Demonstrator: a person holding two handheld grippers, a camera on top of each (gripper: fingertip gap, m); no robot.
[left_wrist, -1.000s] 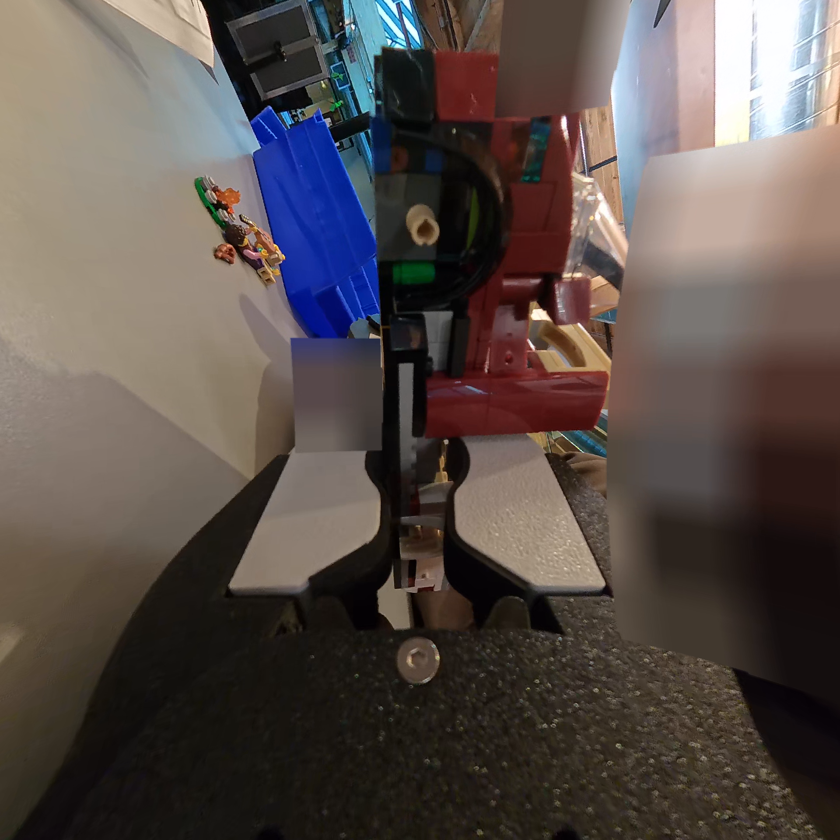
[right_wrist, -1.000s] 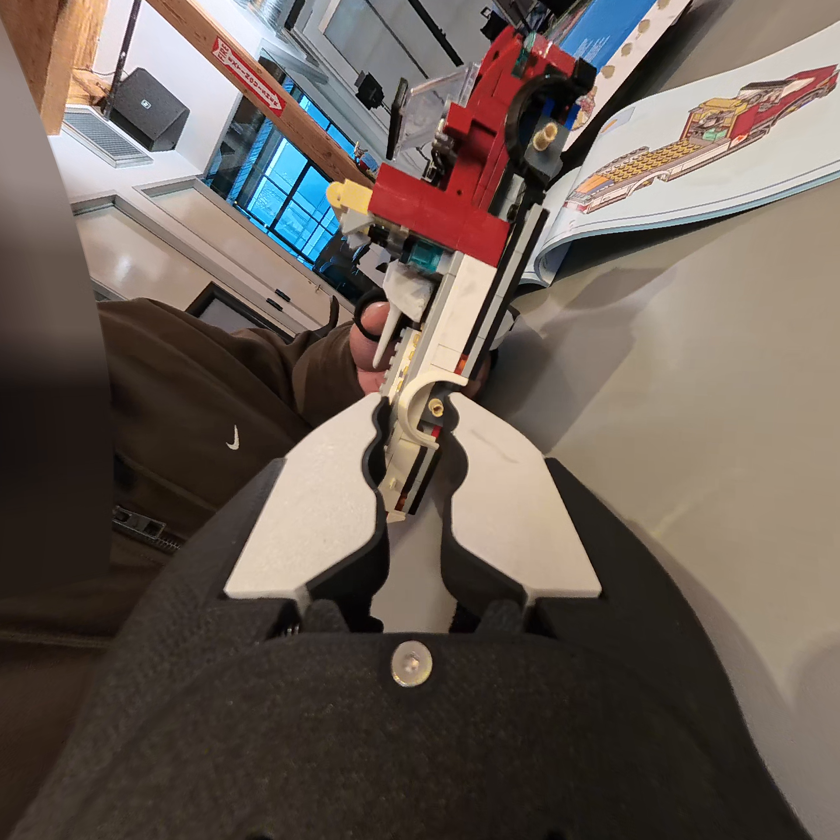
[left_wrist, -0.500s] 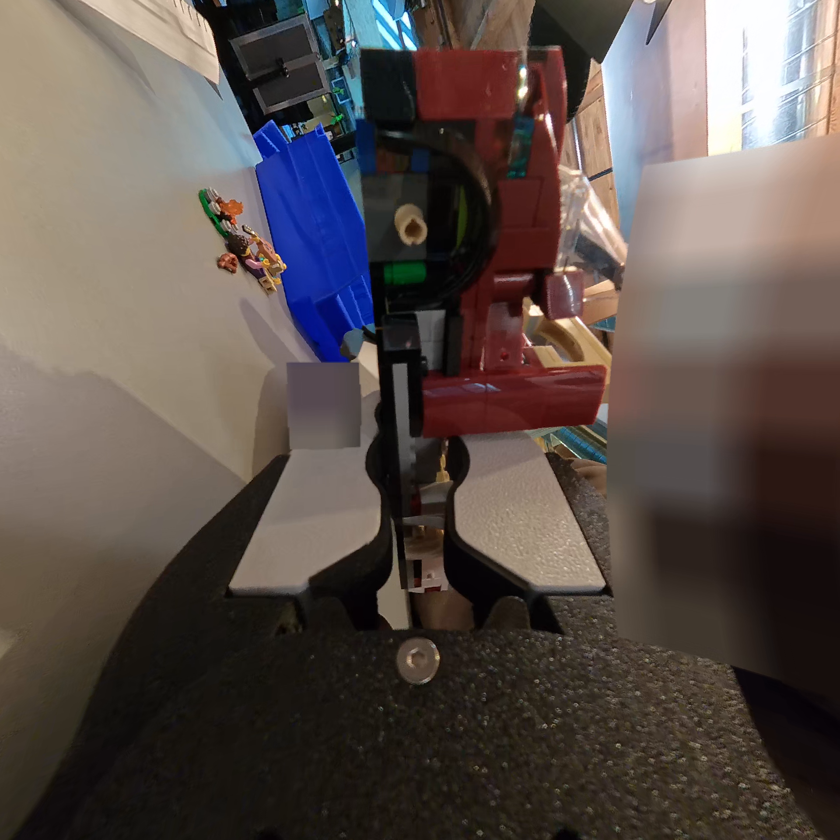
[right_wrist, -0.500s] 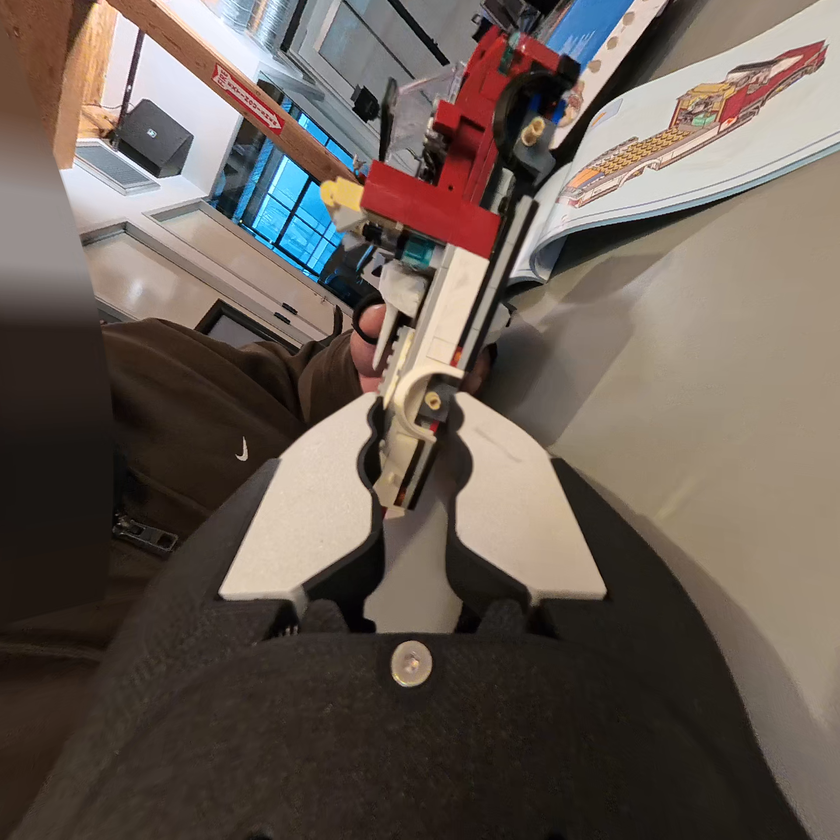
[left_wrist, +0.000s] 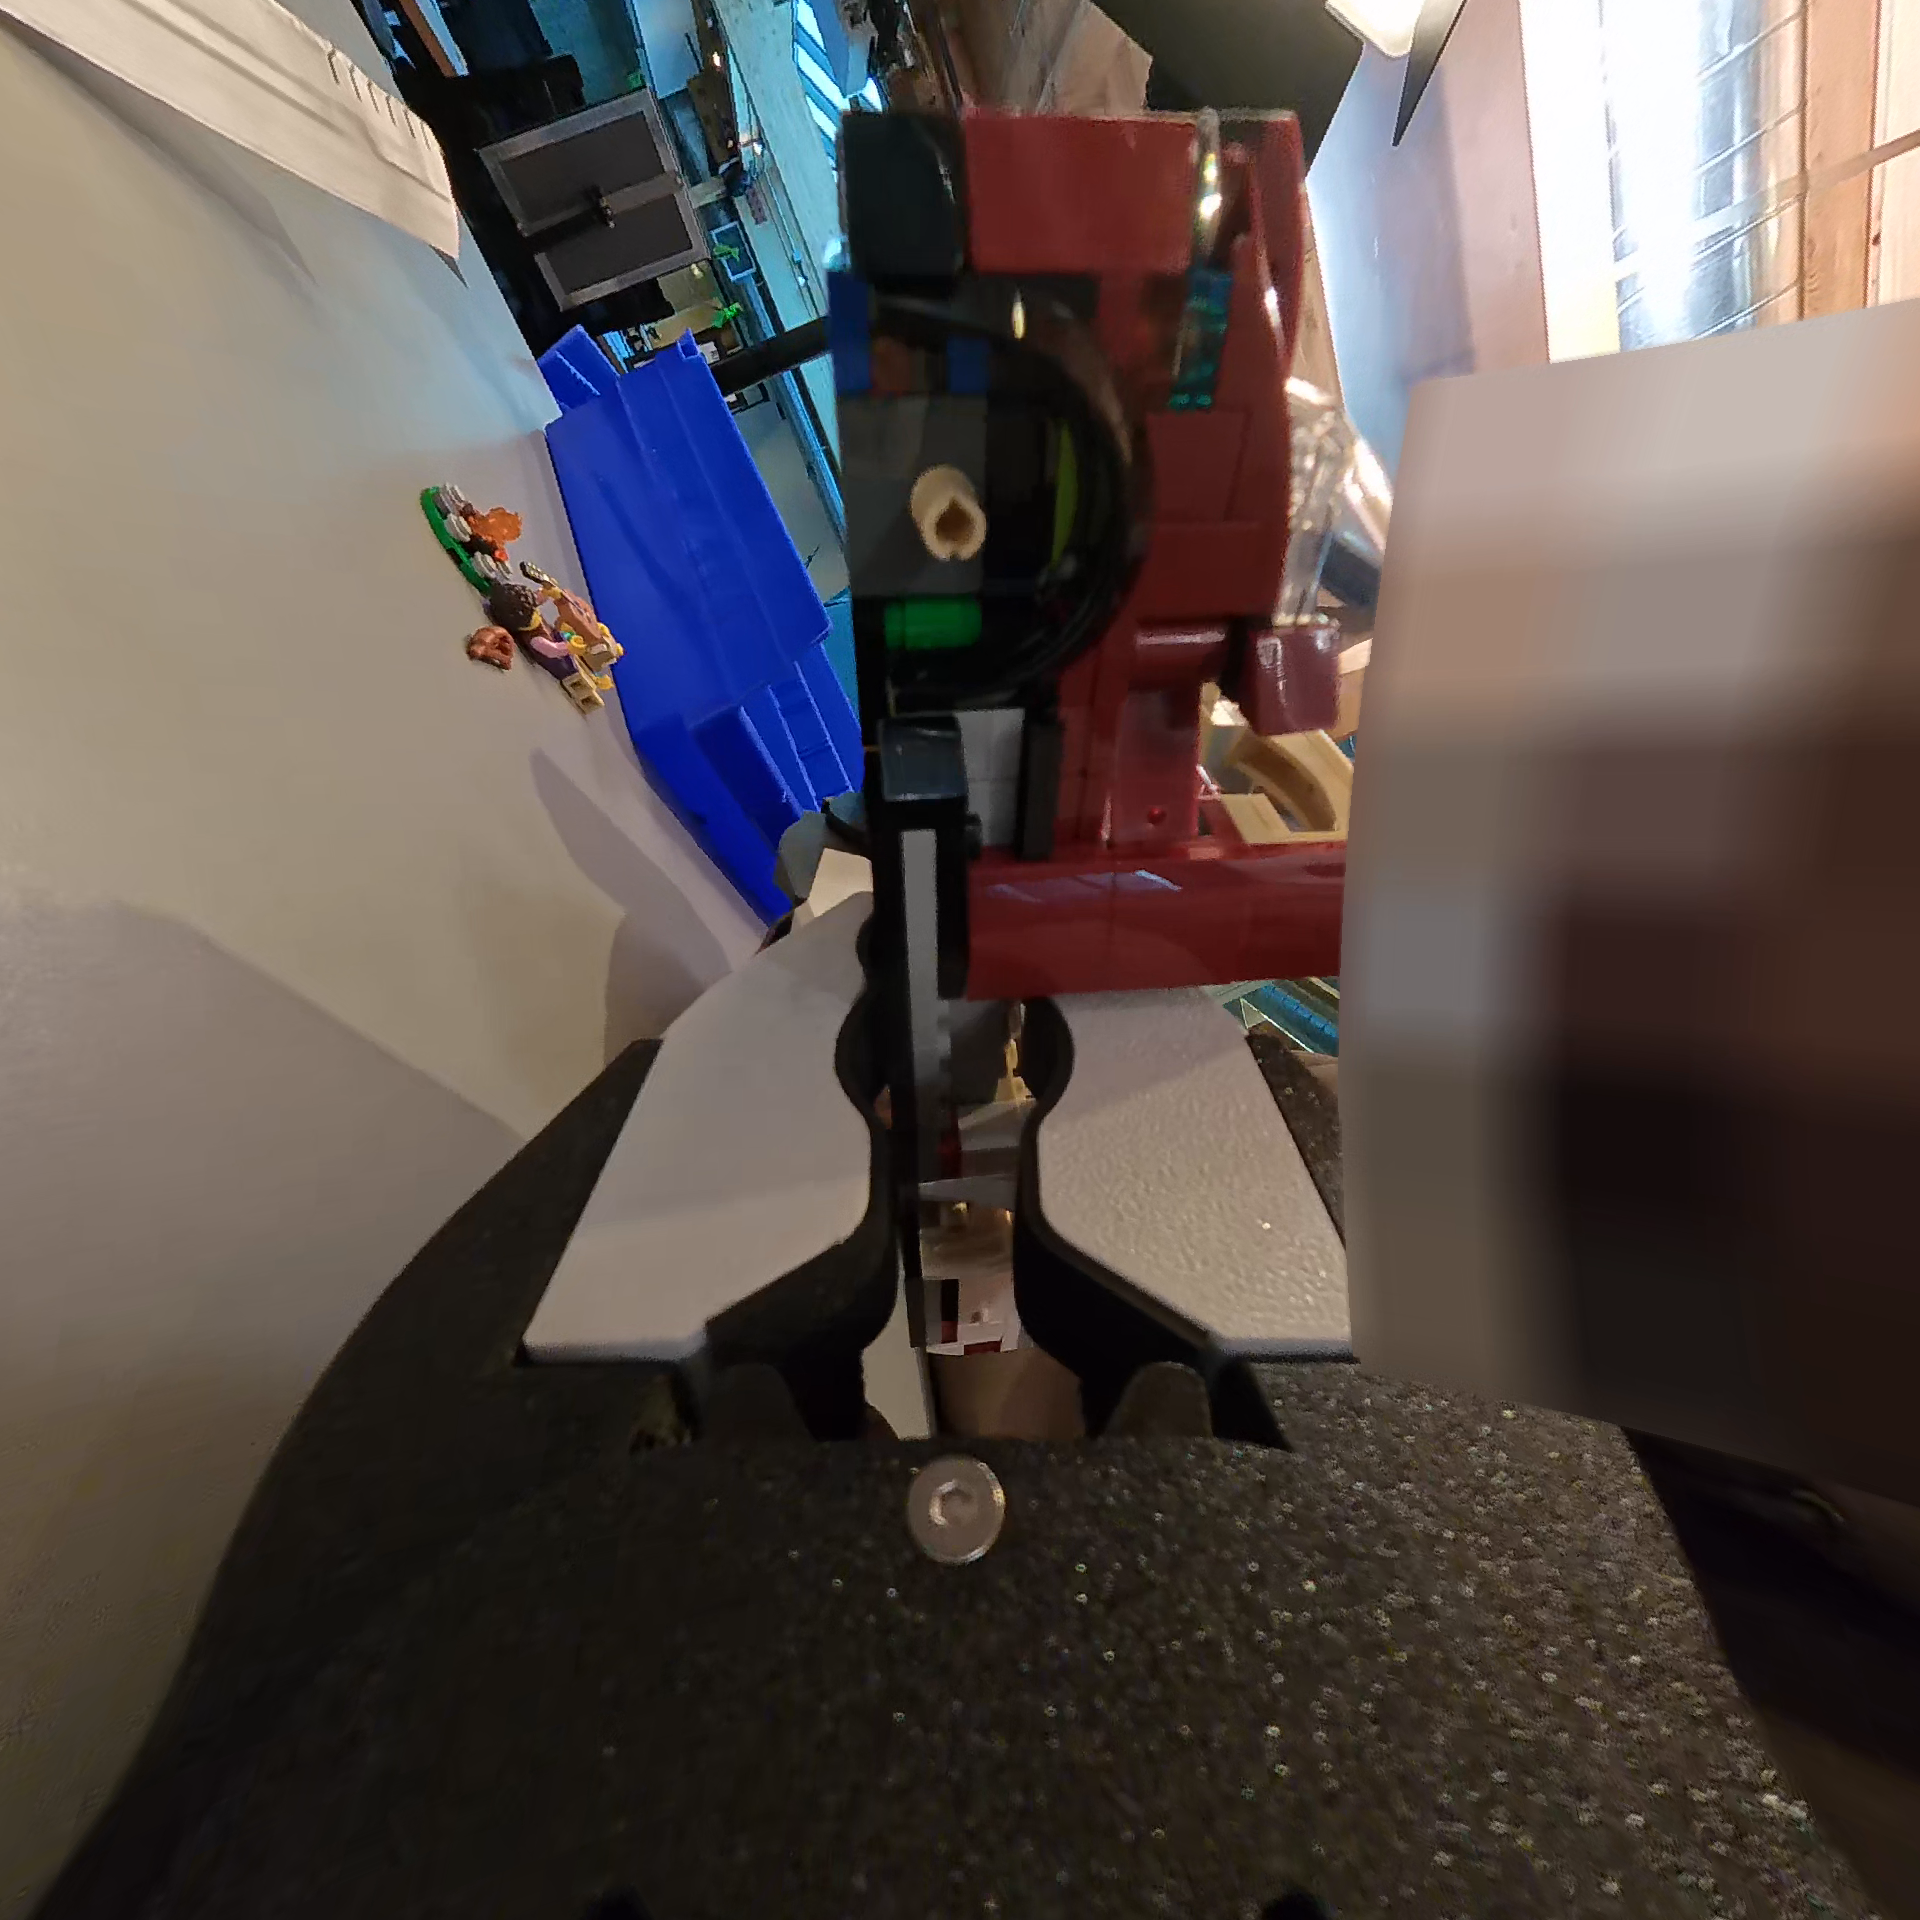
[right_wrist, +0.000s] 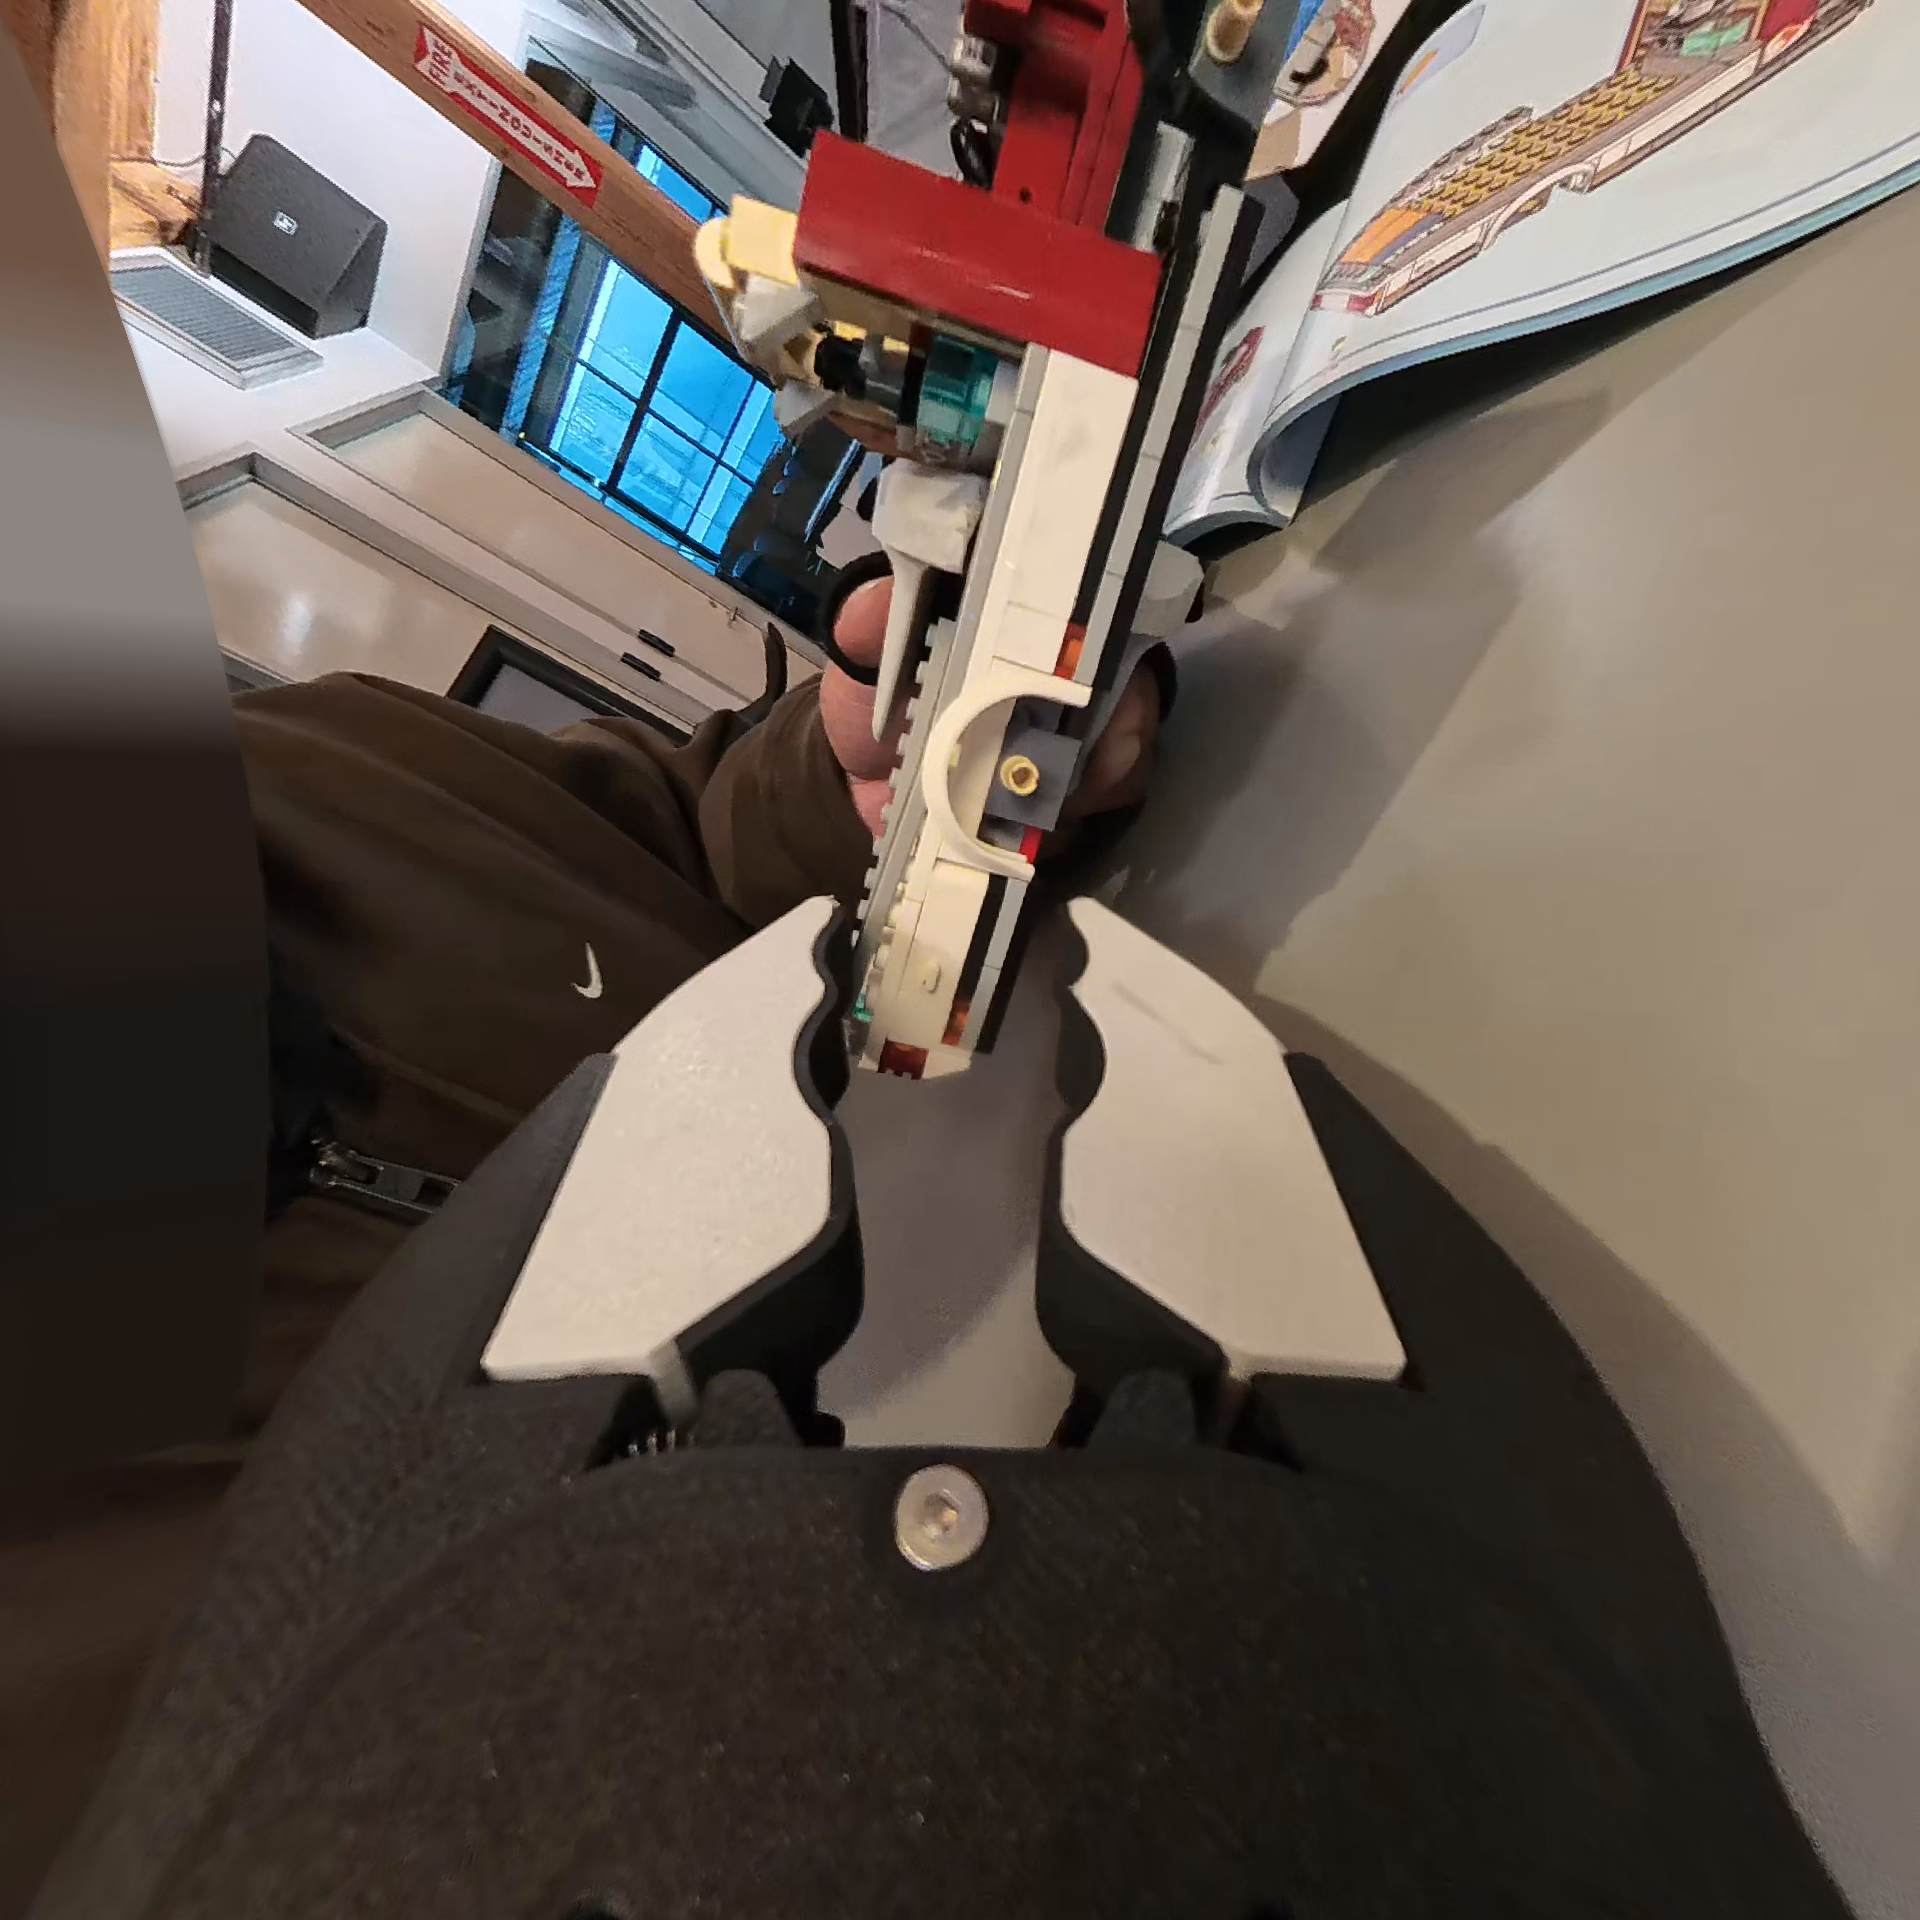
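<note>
The left gripper (left_wrist: 956, 1049) has its fingers closed narrowly on the thin black-and-grey edge of a toy brick model (left_wrist: 1091, 582), a dark red, black and white build that stands up from between the fingers, held clear of the grey surface (left_wrist: 208, 831). To its left on that surface lie a blue plastic bin (left_wrist: 686, 582) and, just beside it, a small cluster of brick figures (left_wrist: 520, 592). In the right wrist view the right gripper (right_wrist: 945, 997) has its fingers spread wider than the white end of the same model (right_wrist: 997, 644): the left finger (right_wrist: 727, 1039) sits at the studded edge, while a clear gap separates the model from the right finger (right_wrist: 1174, 1049). A hand (right_wrist: 862, 686) in a brown sleeve (right_wrist: 468, 831) shows behind the model, and an open instruction booklet (right_wrist: 1558, 249) lies on the surface to the upper right
</note>
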